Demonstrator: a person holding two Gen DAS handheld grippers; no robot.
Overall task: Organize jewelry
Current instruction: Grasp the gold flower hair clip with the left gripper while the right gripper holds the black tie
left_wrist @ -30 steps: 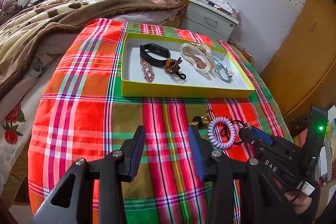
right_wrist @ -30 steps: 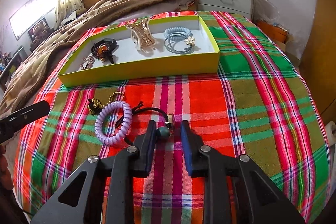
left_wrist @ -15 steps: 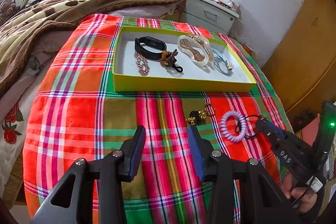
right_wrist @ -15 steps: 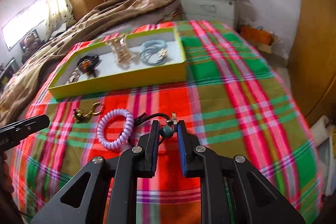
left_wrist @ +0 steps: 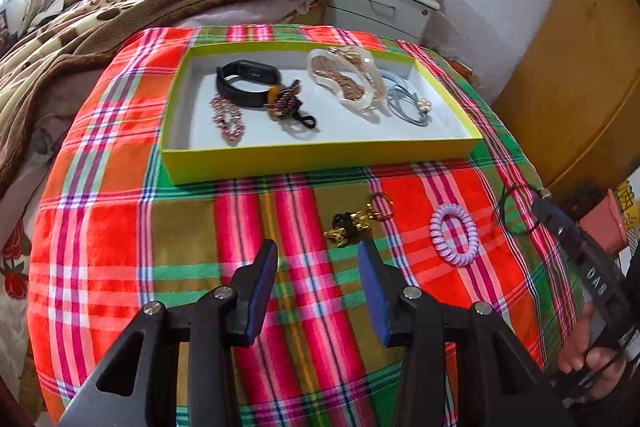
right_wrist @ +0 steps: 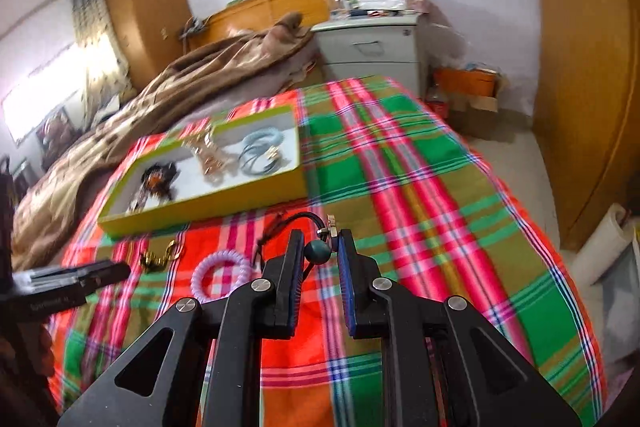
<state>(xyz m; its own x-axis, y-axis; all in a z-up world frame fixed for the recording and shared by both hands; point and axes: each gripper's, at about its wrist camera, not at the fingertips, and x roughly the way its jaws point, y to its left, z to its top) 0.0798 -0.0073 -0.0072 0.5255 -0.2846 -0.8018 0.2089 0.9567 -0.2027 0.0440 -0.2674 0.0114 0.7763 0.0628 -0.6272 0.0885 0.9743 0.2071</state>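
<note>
My right gripper [right_wrist: 319,247] is shut on the teal bead [right_wrist: 317,252] of a black cord necklace [right_wrist: 297,217], whose loop hangs just above the plaid cloth; the cord [left_wrist: 516,211] also shows at the right edge of the left wrist view. A lilac spiral hair tie [left_wrist: 454,233] [right_wrist: 218,273] and a gold-and-black keychain charm [left_wrist: 354,223] [right_wrist: 160,257] lie on the cloth in front of the yellow box [left_wrist: 316,158] [right_wrist: 208,203]. That box holds a black band [left_wrist: 246,83], a pink chain, a beaded tie, a clear claw clip [left_wrist: 346,81] and blue hair ties [left_wrist: 408,101]. My left gripper [left_wrist: 317,277] hovers open, nothing between its fingers.
The table wears a red, green and pink plaid cloth [left_wrist: 100,235]. A bed with a brown blanket [left_wrist: 100,11] lies to the left and behind. A grey nightstand [left_wrist: 380,7] stands beyond the table, with a wooden door on the right.
The right gripper closed on the teal bead and lifted it, drawing the black cord off the cloth and to the right. The left gripper drifted left, still open; the hair tie and charm stayed put.
</note>
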